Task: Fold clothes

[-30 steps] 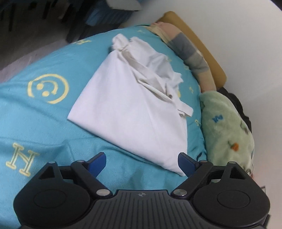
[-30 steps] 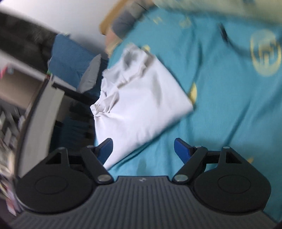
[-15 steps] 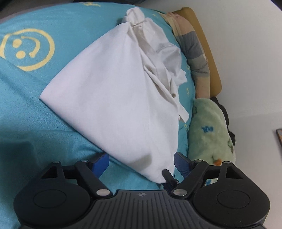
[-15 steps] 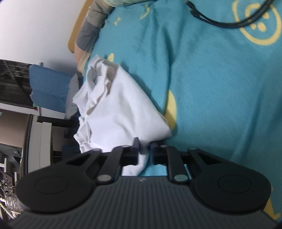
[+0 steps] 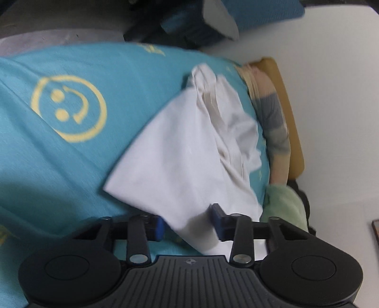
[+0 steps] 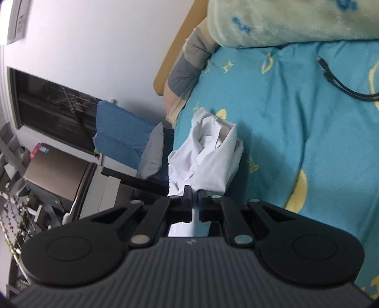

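A white garment (image 5: 189, 151) lies on the teal bedspread (image 5: 71, 165), flat on one side and crumpled toward the pillow end. Its near corner sits between the blue pads of my left gripper (image 5: 188, 224), whose jaws are closing around it with a gap still showing. In the right wrist view the garment (image 6: 213, 156) rises in a bunched ridge. My right gripper (image 6: 194, 201) is shut on its near edge, close to the bed's side.
A green fleece blanket (image 6: 284, 21) and a striped pillow (image 5: 274, 123) lie against the wooden headboard (image 5: 291, 132). A black cable (image 6: 343, 87) crosses the bedspread. Beside the bed stand a blue cushioned chair (image 6: 123, 135), a cardboard box (image 6: 54, 173) and cluttered shelves.
The right gripper closed on the garment's edge and pulled it up into a ridge. The left gripper came down over the near corner and its jaws narrowed around it.
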A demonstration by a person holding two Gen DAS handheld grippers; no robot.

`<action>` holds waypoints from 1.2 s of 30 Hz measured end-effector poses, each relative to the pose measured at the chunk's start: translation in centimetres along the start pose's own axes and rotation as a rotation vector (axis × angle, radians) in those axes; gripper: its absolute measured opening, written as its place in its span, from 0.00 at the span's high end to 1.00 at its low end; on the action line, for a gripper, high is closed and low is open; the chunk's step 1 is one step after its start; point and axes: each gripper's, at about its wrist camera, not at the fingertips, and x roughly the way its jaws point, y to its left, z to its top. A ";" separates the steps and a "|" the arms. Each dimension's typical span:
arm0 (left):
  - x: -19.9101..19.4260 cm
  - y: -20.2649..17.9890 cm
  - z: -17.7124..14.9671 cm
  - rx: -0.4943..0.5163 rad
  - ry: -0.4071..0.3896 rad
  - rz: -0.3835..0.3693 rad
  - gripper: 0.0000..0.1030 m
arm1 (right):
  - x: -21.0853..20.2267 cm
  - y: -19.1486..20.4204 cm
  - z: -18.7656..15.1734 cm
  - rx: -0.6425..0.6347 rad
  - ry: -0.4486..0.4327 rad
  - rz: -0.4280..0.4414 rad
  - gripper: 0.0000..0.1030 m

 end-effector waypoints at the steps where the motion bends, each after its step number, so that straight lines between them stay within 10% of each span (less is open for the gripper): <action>1: -0.3 0.1 0.1 -0.002 -0.017 -0.003 0.77 | 0.0 0.0 0.0 -0.008 -0.003 -0.003 0.93; 6: -1.9 -1.0 0.2 0.068 -0.066 -0.031 0.93 | -0.6 0.6 -0.1 -0.089 -0.024 -0.024 0.93; 11: -5.7 -4.9 -1.5 0.279 -0.142 -0.030 0.95 | -3.6 1.7 -0.5 -0.104 -0.041 -0.021 0.93; 26: -21.3 -6.2 -11.4 0.404 -0.085 -0.120 0.95 | -21.3 6.3 -4.9 -0.231 -0.089 0.035 0.93; 36: -13.5 -11.4 -5.4 0.386 -0.067 -0.055 0.93 | -12.3 8.8 0.3 -0.275 -0.128 -0.063 0.93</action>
